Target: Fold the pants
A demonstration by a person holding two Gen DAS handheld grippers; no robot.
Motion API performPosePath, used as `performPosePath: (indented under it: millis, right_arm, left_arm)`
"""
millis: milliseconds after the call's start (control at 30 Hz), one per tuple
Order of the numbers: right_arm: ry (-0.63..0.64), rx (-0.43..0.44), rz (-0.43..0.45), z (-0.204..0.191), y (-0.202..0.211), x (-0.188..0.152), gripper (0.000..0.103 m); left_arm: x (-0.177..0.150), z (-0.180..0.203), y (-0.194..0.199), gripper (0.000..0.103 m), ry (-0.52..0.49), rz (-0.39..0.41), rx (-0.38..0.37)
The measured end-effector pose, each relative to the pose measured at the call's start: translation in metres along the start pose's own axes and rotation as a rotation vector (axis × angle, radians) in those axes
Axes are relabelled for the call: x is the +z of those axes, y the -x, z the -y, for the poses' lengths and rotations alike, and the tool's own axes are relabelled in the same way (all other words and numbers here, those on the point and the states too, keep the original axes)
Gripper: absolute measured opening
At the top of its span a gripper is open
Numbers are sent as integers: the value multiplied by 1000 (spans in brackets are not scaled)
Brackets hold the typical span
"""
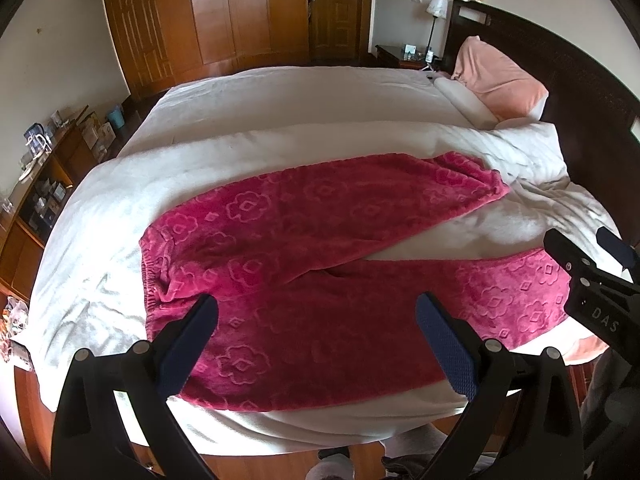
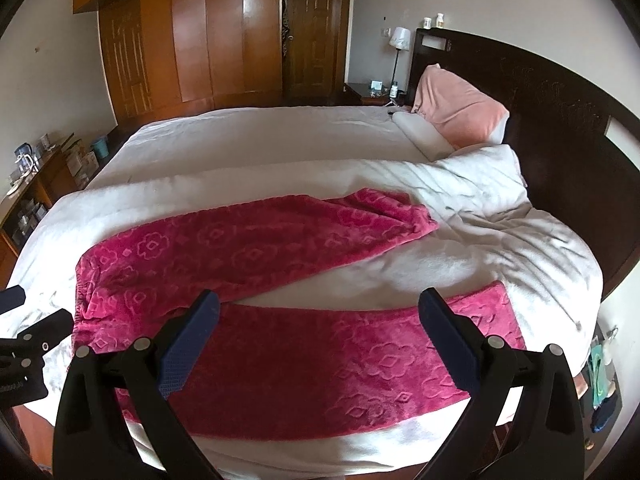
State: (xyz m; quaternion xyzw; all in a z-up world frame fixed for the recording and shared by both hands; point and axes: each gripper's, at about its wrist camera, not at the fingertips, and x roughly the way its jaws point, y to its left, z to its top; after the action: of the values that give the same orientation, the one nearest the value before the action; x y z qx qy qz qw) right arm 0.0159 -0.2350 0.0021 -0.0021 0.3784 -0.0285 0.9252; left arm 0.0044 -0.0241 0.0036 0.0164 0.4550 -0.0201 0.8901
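Observation:
Magenta fleece pants (image 1: 288, 248) with an embossed flower pattern lie spread flat on a white bed (image 1: 280, 96), waistband at the left, the two legs fanning apart to the right. My left gripper (image 1: 316, 320) is open and empty, hovering above the hip area near the waistband. My right gripper (image 2: 318, 316) is open and empty, above the near leg (image 2: 340, 360). The far leg (image 2: 280, 236) stretches toward the pillows. The right gripper also shows in the left wrist view (image 1: 592, 264), and the left one at the left edge of the right wrist view (image 2: 24, 344).
A pink pillow (image 1: 500, 76) and a white pillow (image 1: 464, 100) lean on the dark headboard (image 1: 580, 72). A rumpled white blanket (image 2: 500, 216) lies near them. Wooden wardrobes (image 1: 224, 12), a nightstand with a lamp (image 1: 436, 8) and a cluttered shelf (image 1: 40, 184) surround the bed.

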Motion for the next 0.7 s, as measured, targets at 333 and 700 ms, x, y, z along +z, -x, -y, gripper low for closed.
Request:
performPosePath:
  millis: [333,700]
  right_arm:
    - [-41,6,-63,8,-14,2,100]
    - [-49,26,-99,21,-38,8,100]
  left_arm:
    - [8,7,-7,98,1,-3,-9]
    - [20,17,-24,98,-2,-38,7]
